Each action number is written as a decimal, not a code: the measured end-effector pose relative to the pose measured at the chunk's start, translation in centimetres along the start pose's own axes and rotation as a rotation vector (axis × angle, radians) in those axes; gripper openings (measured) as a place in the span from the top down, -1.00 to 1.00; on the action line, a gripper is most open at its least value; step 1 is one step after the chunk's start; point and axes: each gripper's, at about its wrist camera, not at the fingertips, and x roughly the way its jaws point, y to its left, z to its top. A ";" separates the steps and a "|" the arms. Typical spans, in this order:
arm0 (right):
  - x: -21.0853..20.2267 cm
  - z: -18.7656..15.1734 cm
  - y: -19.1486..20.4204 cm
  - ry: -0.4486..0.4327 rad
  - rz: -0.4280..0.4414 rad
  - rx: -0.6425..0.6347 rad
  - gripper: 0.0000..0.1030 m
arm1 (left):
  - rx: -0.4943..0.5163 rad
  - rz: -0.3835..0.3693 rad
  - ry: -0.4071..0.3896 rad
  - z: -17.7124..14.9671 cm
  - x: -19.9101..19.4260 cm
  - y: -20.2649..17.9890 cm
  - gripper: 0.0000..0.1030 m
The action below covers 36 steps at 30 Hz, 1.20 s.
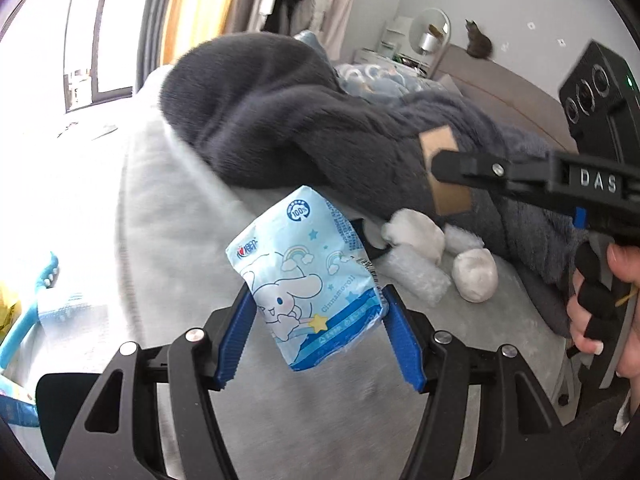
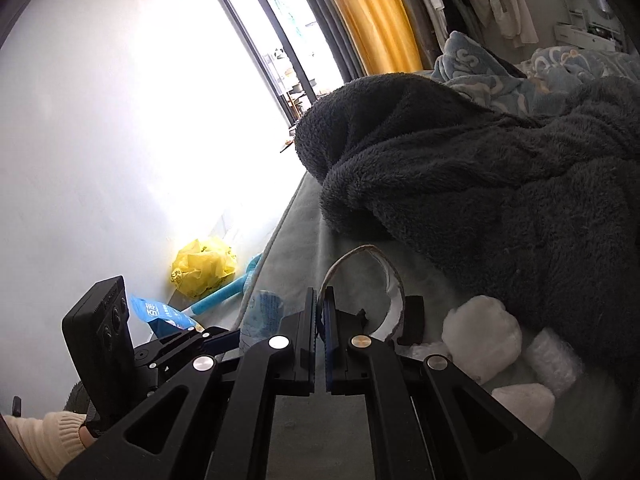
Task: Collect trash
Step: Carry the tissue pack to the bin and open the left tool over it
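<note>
My left gripper (image 1: 318, 312) is shut on a light blue Cinnamoroll tissue packet (image 1: 308, 276) and holds it above the grey bed sheet (image 1: 168, 240). My right gripper (image 2: 320, 300) is shut on a flattened brown cardboard tube (image 2: 384, 276); it shows from the side in the left wrist view (image 1: 444, 168) at the right, over the dark blanket. White tissue wads (image 1: 476, 274) and a clear crumpled wrapper (image 1: 416, 276) lie on the sheet beside the blanket, also in the right wrist view (image 2: 484, 336).
A dark fleece blanket (image 1: 288, 120) is heaped across the bed, with a blue patterned quilt (image 2: 520, 72) behind it. A yellow plastic bag (image 2: 202, 266), a blue packet (image 2: 160, 314) and a blue stick (image 2: 224, 296) lie on the floor beside the bed. A cat (image 1: 478, 40) sits on the headboard.
</note>
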 end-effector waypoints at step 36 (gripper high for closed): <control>12.7 -3.3 19.4 0.158 0.075 -0.163 0.94 | -0.256 0.311 0.183 -8.7 -6.4 22.1 -0.28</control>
